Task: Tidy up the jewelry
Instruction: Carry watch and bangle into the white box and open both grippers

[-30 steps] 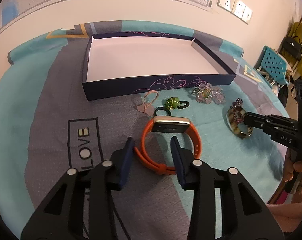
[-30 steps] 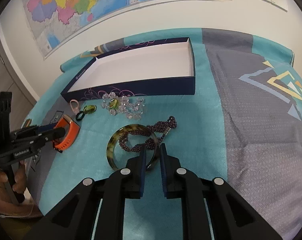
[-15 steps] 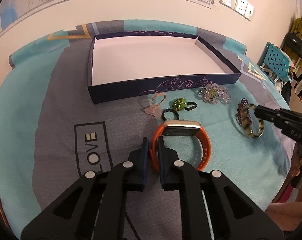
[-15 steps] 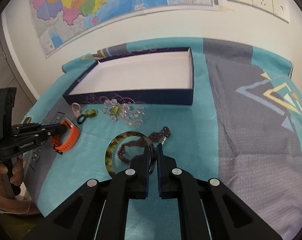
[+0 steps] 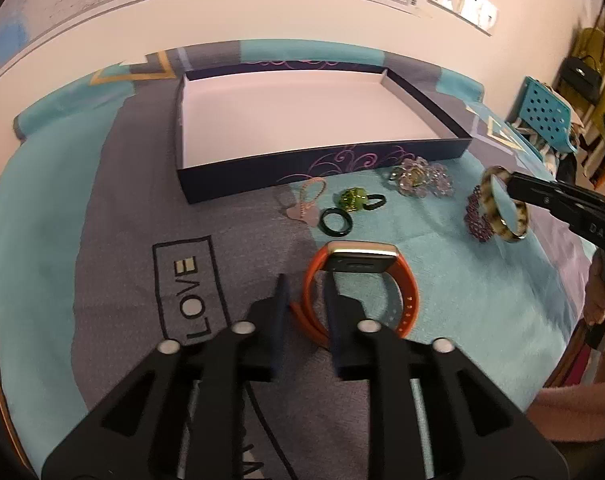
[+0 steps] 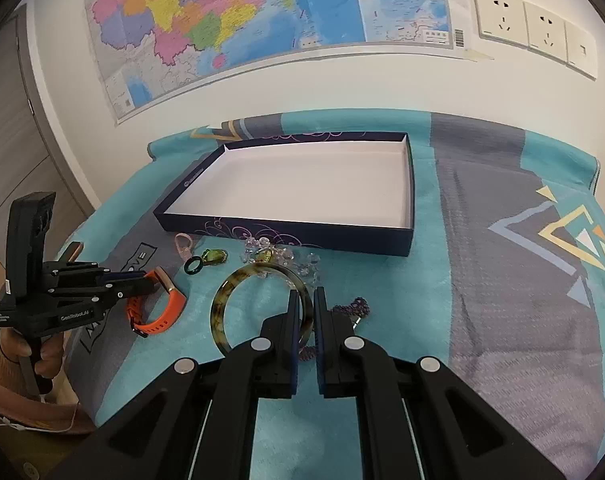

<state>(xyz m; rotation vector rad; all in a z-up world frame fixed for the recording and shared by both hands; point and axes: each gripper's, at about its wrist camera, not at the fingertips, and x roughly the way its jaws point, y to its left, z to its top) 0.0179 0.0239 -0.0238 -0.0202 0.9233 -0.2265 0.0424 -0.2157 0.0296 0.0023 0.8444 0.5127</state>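
Note:
The orange watch [image 5: 360,264] stands on the cloth, its strap passing between the fingers of my left gripper [image 5: 305,294]. Those jaws are opening, and a small gap shows on each side of the strap. My right gripper [image 6: 302,300] is shut on the tortoiseshell bangle [image 6: 222,304] and holds it a little above the cloth. In the left wrist view the bangle [image 5: 502,208] hangs tilted from the right gripper [image 5: 512,184]. A purple bead necklace [image 6: 358,306] lies under the bangle; whether it hangs from it I cannot tell. The dark blue box [image 5: 322,168], white inside, is empty.
In front of the box lie a pink bead loop [image 5: 308,200], a dark green ring [image 5: 336,222], a green glass hair tie [image 5: 354,199] and a clear crystal bracelet [image 5: 420,176]. The table drops off at right, beside a blue chair [image 5: 546,120]. A wall stands behind.
The left jaws closed on the watch strap, then parted a little. The right jaws closed on the bangle and raised it off the cloth.

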